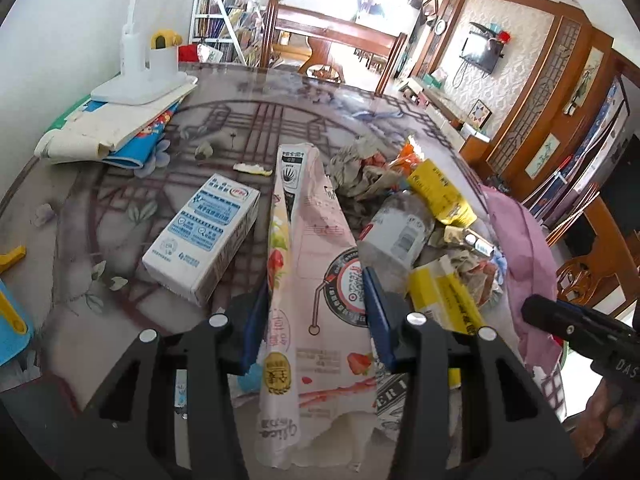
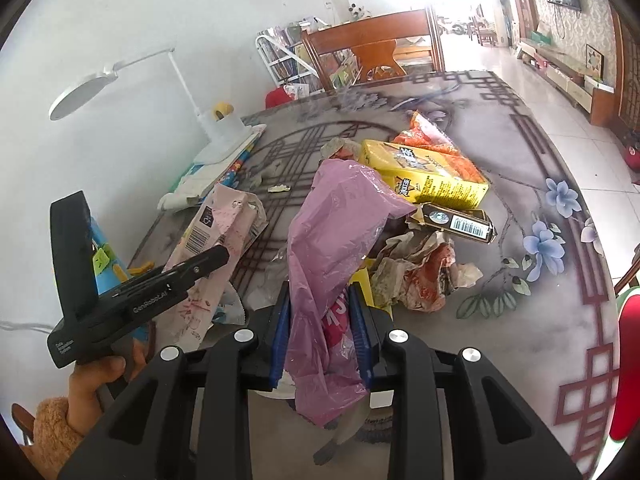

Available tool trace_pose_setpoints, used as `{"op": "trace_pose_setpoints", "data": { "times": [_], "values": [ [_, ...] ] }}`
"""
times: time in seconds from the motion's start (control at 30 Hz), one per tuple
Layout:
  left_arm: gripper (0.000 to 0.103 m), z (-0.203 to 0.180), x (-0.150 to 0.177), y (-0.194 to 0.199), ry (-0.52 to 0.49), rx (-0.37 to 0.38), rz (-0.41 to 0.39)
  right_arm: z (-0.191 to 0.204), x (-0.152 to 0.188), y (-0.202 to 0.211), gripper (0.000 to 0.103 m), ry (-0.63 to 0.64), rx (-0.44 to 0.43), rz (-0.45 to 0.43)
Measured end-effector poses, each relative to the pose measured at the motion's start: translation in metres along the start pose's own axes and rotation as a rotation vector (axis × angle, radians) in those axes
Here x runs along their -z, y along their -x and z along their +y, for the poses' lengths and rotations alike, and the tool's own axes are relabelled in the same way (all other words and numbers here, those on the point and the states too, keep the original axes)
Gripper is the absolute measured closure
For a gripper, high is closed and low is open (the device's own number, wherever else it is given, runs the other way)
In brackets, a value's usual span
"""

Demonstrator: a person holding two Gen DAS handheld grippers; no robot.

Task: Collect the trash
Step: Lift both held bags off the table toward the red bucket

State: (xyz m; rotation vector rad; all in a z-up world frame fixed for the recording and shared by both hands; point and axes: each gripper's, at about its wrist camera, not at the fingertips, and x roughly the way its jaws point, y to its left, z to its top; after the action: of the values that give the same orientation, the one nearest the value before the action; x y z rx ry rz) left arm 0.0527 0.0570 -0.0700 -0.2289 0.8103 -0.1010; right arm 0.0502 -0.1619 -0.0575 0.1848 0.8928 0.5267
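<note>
My left gripper (image 1: 316,286) is shut on a flattened pink-and-white strawberry milk carton (image 1: 316,240), which sticks up between its blue pads above the table. In the right wrist view the same carton (image 2: 216,236) hangs at the left. My right gripper (image 2: 320,304) is shut on a pink plastic bag (image 2: 332,232) that drapes over the pile of trash. Loose trash lies on the table: a white-and-blue milk box (image 1: 200,236), a crushed clear bottle (image 1: 396,232), a yellow box (image 2: 424,176), an orange wrapper (image 2: 436,148), a black barcode box (image 2: 460,220) and crumpled paper (image 2: 416,276).
A white desk lamp (image 1: 140,76) stands on stacked books (image 1: 108,132) at the table's far left. The patterned glass-topped table (image 2: 520,320) runs out to the right. A wooden chair (image 2: 372,48) is behind it. A blue-and-yellow toy (image 1: 8,328) sits at the left edge.
</note>
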Motion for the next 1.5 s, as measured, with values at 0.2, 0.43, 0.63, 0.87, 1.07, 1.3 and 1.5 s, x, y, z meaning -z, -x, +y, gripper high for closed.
{"op": "trace_pose_setpoints", "data": {
  "times": [0.2, 0.43, 0.63, 0.87, 1.07, 1.3, 1.5],
  "values": [
    [0.060, -0.009, 0.000, 0.004, -0.034, 0.011, -0.021, -0.004, 0.000, 0.004, 0.076, -0.002, 0.008, -0.012],
    [0.060, -0.022, 0.001, 0.010, -0.079, 0.030, -0.057, -0.011, 0.000, 0.008, 0.076, -0.018, 0.023, -0.026],
    [0.060, -0.032, 0.002, 0.016, -0.108, 0.051, -0.090, -0.021, 0.004, 0.015, 0.076, -0.039, 0.045, -0.038],
    [0.060, -0.045, 0.005, 0.023, -0.163, 0.067, -0.130, -0.036, 0.005, 0.025, 0.076, -0.070, 0.068, -0.055],
    [0.060, -0.062, 0.007, 0.032, -0.210, 0.097, -0.153, -0.044, 0.006, 0.031, 0.076, -0.083, 0.079, -0.063],
    [0.060, -0.090, 0.013, 0.046, -0.261, 0.134, -0.182, -0.053, 0.008, 0.042, 0.076, -0.108, 0.081, -0.087],
    [0.060, -0.116, 0.022, 0.052, -0.257, 0.162, -0.191, -0.065, 0.010, 0.058, 0.076, -0.136, 0.076, -0.117]
  ]
}}
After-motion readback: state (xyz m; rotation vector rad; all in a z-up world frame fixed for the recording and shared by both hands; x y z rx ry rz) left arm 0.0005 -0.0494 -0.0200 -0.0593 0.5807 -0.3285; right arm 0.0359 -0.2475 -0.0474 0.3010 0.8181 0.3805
